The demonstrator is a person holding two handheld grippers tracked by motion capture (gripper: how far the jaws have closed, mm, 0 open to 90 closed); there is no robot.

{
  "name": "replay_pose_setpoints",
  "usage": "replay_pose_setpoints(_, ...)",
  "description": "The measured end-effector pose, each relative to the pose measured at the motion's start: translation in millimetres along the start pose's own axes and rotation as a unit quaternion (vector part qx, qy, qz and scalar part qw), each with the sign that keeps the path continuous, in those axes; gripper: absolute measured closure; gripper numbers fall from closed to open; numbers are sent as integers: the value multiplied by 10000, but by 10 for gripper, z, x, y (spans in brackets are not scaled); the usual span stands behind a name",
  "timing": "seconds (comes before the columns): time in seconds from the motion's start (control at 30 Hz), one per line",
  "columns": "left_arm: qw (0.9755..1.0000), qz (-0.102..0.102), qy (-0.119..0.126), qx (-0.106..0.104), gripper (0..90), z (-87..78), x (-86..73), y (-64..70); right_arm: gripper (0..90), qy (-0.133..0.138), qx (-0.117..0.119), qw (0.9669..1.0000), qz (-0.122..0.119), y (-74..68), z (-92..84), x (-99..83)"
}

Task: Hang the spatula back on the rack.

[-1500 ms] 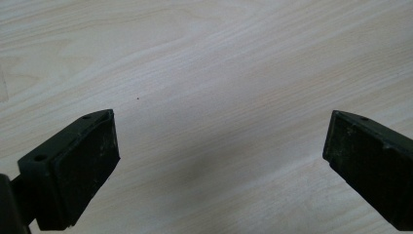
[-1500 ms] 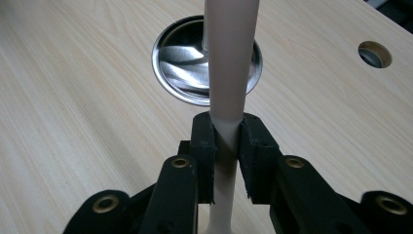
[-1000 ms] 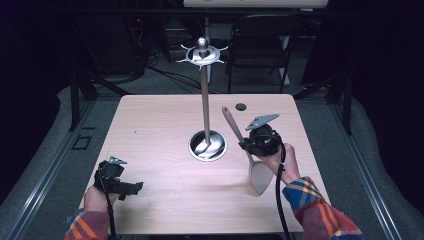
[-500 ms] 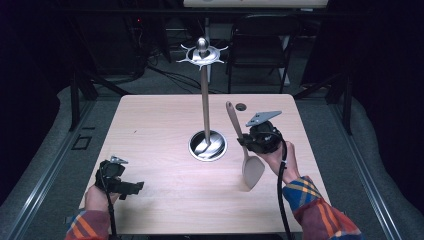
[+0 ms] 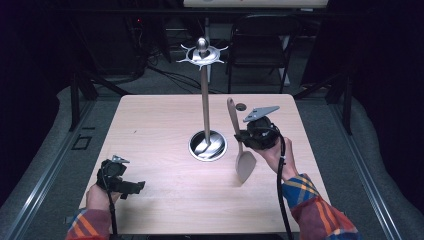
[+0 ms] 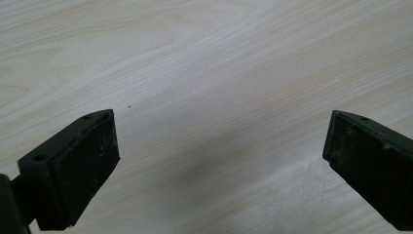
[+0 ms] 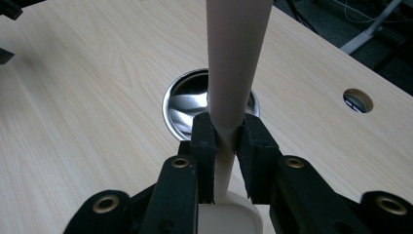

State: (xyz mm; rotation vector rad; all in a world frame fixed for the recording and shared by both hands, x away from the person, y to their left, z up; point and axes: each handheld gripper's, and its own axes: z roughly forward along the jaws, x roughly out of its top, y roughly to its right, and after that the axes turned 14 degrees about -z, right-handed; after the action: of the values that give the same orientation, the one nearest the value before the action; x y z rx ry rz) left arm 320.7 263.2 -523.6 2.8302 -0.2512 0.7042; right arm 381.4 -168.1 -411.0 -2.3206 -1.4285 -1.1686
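Observation:
A beige spatula (image 5: 245, 164) hangs nearly upright over the table, blade down and handle up, and my right gripper (image 5: 241, 136) is shut on its handle just above the blade. In the right gripper view the pads (image 7: 203, 146) squeeze the spatula's handle (image 7: 236, 58). Just left of it stands a metal utensil stand (image 5: 205, 110) with a round shiny base (image 7: 181, 105) and a ring of hooks (image 5: 202, 54) on top. My left gripper (image 5: 136, 186) rests at the table's front left, open, with bare wood between its pads (image 6: 87, 165).
The light wooden table (image 5: 150, 130) has a small round cable hole (image 5: 240, 106) behind the right gripper, also visible as a hole (image 7: 358, 100) in the right gripper view. A dark chair (image 5: 260, 45) and cables sit on the floor beyond the far edge.
The spatula has swung more upright, its blade shifting left toward the stand's base. The right hand shifted only slightly. The left gripper has not moved.

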Motion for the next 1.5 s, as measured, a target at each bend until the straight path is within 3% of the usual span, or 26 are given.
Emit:
replay_pose_setpoints(0.67,10000,30,-7,4,0,0,2,3,778,344,-122,9993,44,92,-92,222)
replay_pose_setpoints(1.5,10000,35,-21,-12,0,3,1,9,777,551,-263,9981,56,303,-234,472)
